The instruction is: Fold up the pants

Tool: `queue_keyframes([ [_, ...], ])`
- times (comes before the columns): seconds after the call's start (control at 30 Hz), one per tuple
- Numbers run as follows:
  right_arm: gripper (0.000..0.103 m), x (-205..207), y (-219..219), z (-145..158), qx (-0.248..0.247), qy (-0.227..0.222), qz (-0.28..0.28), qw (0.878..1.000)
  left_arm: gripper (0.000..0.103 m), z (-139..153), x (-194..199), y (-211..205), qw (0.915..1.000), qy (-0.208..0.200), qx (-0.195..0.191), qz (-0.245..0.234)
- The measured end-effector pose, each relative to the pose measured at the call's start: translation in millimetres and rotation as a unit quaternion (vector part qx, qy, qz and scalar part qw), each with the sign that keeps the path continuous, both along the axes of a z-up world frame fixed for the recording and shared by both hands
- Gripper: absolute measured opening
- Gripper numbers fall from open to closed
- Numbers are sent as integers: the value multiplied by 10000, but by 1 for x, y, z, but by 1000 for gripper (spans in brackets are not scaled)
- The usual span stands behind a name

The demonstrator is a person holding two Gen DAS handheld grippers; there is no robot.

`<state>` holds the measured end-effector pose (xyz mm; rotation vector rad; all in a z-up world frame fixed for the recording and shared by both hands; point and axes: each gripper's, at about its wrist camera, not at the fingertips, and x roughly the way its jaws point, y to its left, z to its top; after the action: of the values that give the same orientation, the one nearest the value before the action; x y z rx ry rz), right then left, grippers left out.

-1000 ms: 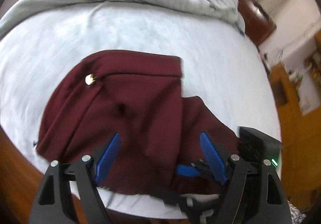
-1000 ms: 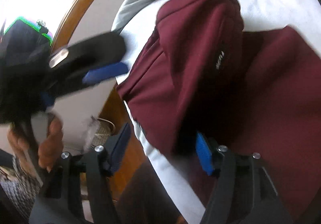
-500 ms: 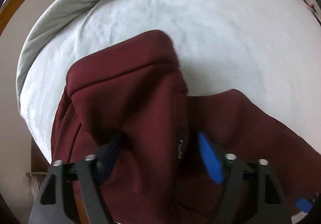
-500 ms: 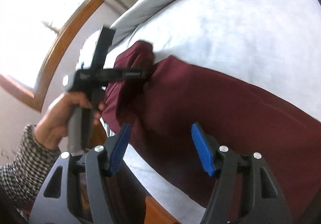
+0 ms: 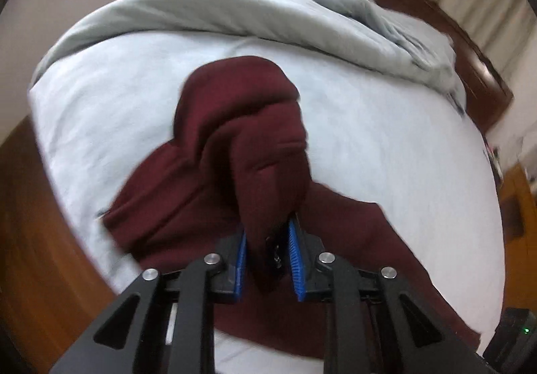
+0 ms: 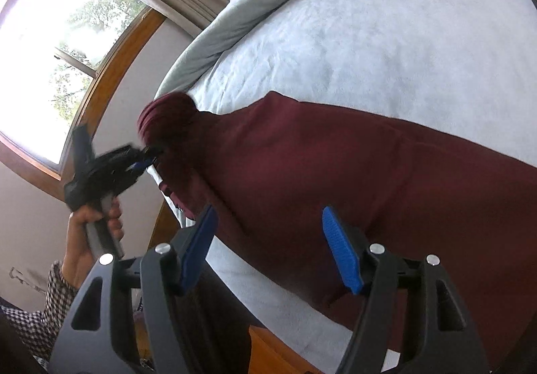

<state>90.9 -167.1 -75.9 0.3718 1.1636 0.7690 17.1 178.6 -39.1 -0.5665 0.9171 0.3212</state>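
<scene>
Dark maroon pants (image 5: 235, 146) lie on a pale blue bed sheet (image 5: 386, 146). My left gripper (image 5: 268, 256) is shut on a bunched fold of the pants and lifts it off the bed. In the right wrist view the pants (image 6: 352, 172) stretch across the bed toward the right, and the left gripper (image 6: 147, 159) pinches their raised end at the bed's edge. My right gripper (image 6: 268, 239) is open and empty, its blue pads (image 6: 339, 246) hovering over the near edge of the pants.
A grey duvet (image 5: 268, 15) is bunched at the far side of the bed. A dark wooden headboard (image 5: 470, 55) stands at the right. The wooden bed frame (image 5: 33, 239) runs along the near left. A window (image 6: 50, 55) is on the wall.
My left gripper has closed on the pants and lifted a fold up. My right gripper has let go, opened and pulled back toward the pant legs.
</scene>
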Motion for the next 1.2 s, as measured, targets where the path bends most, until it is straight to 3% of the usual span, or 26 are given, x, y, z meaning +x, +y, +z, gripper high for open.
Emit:
queue_keyframes([
  [0.13, 67, -3, -4, -7, -77, 114, -89, 9999, 28, -21, -34, 23, 9976, -63, -678, 122],
  [0.23, 67, -7, -9, -9, -125, 155, -137, 9997, 38, -27, -50, 32, 9943, -230, -1023, 218],
  [0.3, 67, -9, -14, -8, -136, 153, -181, 9996, 67, -26, -54, 35, 9915, -387, -1222, 240],
  [0.33, 67, -9, -16, -9, -133, 170, -217, 9995, 72, -26, -53, 35, 9907, -414, -1267, 258],
  [0.47, 67, -11, -20, -9, -147, 205, -304, 9992, 75, -38, -29, 37, 9888, -113, -1476, 206],
  [0.5, 67, -12, -21, -8, -180, 190, -302, 9992, 70, -42, -24, 38, 9878, -32, -1539, 218],
  [0.53, 67, -13, -22, -7, -231, 159, -300, 9992, 61, -46, -17, 37, 9898, 191, -1395, 228],
  [0.57, 67, -15, -24, -6, -262, 144, -302, 9991, 41, -49, -12, 35, 9931, 533, -1014, 253],
  [0.6, 68, -16, -26, -4, -290, 141, -309, 9990, 35, -51, -10, 35, 9935, 742, -811, 280],
  [0.67, 68, -20, -34, -3, -429, 140, -365, 9983, 35, -55, -14, 34, 9921, 954, -763, 303],
  [0.73, 68, -24, -44, -2, -588, 95, -444, 9972, 45, -45, -22, 27, 9937, 1018, -403, 250],
  [0.8, 68, -27, -56, -3, -681, 121, -550, 9961, 45, -23, -31, 14, 9965, 811, 20, 191],
  [0.83, 68, -28, -62, -4, -688, 149, -621, 9956, 46, -14, -31, 9, 9976, 675, 81, 129],
  [0.9, 69, -28, -75, -6, -614, 247, -813, 9945, 57, 1, -27, -7, 9992, 358, 105, -123],
  [0.97, 69, -28, -86, -9, -602, 316, -1017, 9925, 59, 5, -12, -30, 9979, 178, 72, -612],
  [1.07, 69, -30, -101, -10, -569, 355, -1217, 9903, 59, -19, 6, -54, 9930, 552, 226, -1023],
  [1.17, 69, -35, -115, -5, -742, 298, -1335, 9878, 58, -67, 15, -65, 9806, 1445, 439, -1247],
  [1.2, 69, -36, -120, -4, -792, 285, -1374, 9869, 58, -76, 14, -68, 9782, 1491, 566, -1329],
])
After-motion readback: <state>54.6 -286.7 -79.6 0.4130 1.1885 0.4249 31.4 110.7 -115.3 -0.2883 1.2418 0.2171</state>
